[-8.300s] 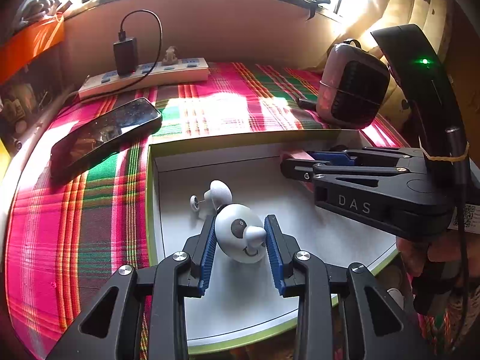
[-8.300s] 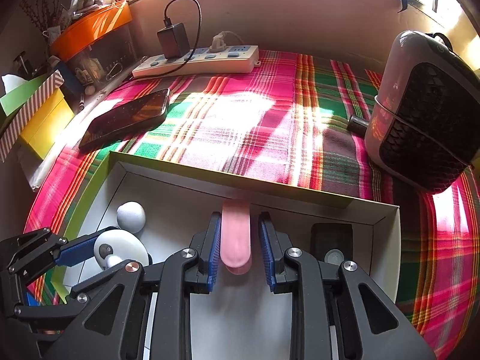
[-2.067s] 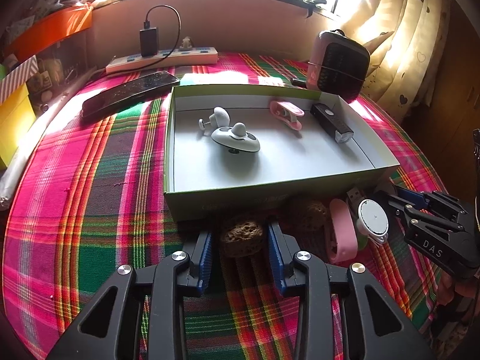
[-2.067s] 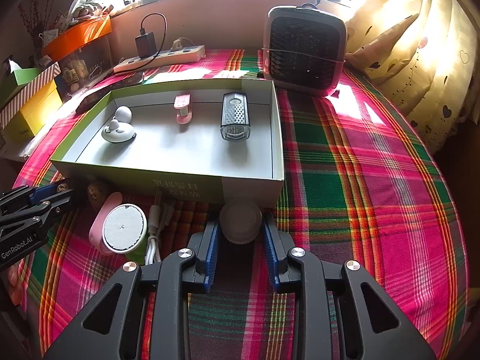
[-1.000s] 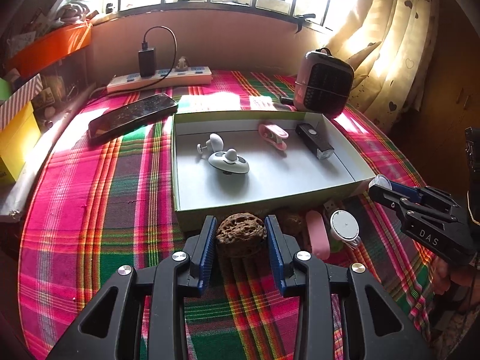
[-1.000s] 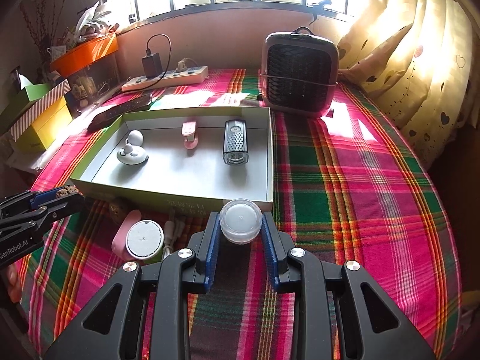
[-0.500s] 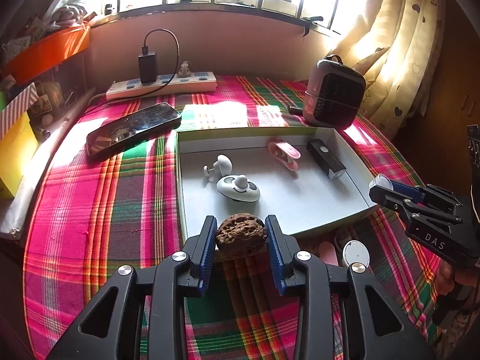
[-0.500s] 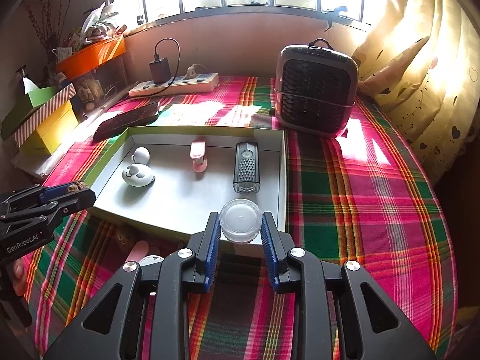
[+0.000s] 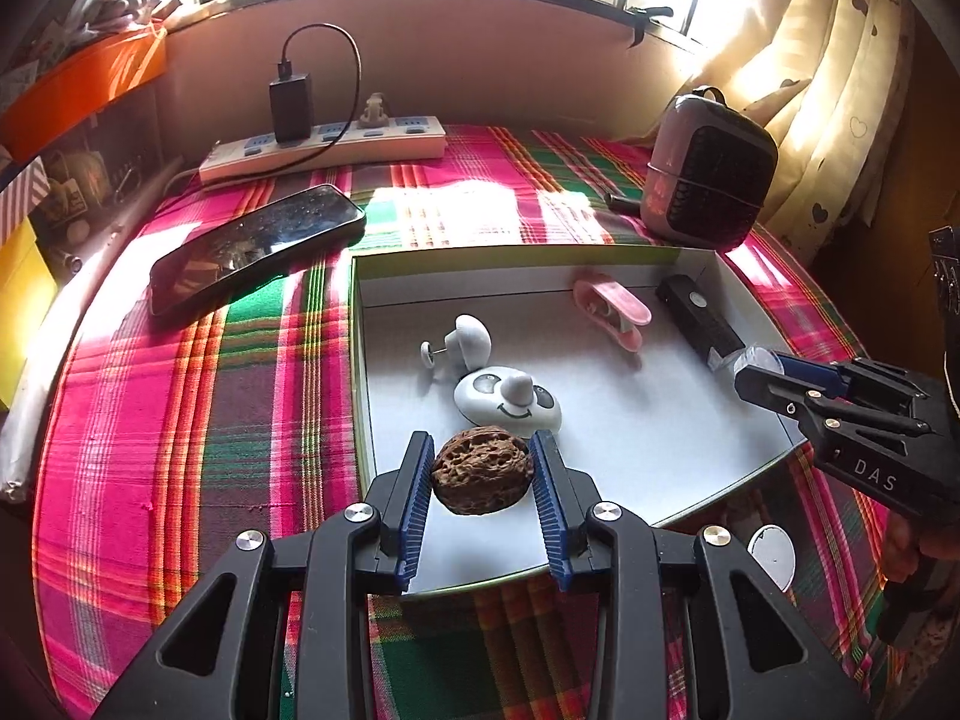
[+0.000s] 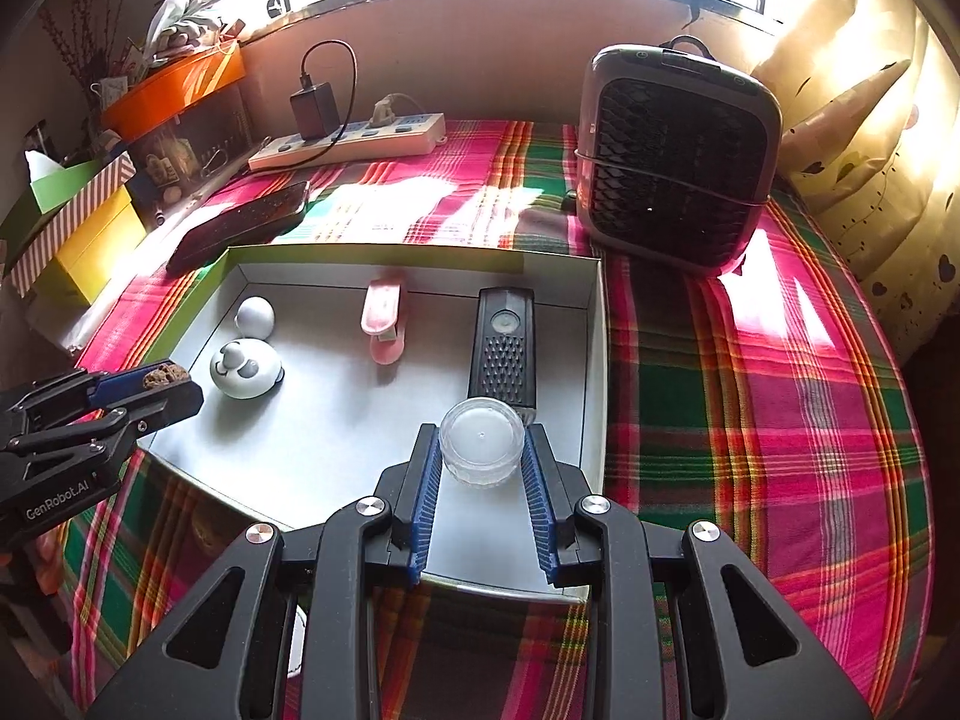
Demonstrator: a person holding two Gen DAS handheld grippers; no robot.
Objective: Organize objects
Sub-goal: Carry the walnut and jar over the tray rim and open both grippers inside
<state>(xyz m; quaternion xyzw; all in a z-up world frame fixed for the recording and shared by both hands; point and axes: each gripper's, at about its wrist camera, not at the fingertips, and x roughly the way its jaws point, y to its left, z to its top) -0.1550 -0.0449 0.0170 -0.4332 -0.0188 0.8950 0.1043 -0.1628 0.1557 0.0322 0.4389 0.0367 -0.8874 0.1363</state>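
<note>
Left gripper (image 9: pixel 482 471) fingers clamp a brown walnut (image 9: pixel 482 470), held over the near-left part of the shallow box (image 9: pixel 690 438), just short of the white smiley toy (image 9: pixel 507 405). Right gripper (image 10: pixel 482 461) fingers clamp a small clear jar (image 10: pixel 482 440) over the box's near-right part, by the black device (image 10: pixel 503 345). Box middle floor is open; the pink clip (image 10: pixel 383 319) sits near the far wall.

Right gripper (image 10: pixel 481 462) fingers (image 10: pixel 425 480) clamp a clear round jar (image 10: pixel 482 441) above a shallow box (image 10: pixel 594 360) on plaid cloth (image 10: pixel 750 396).
</note>
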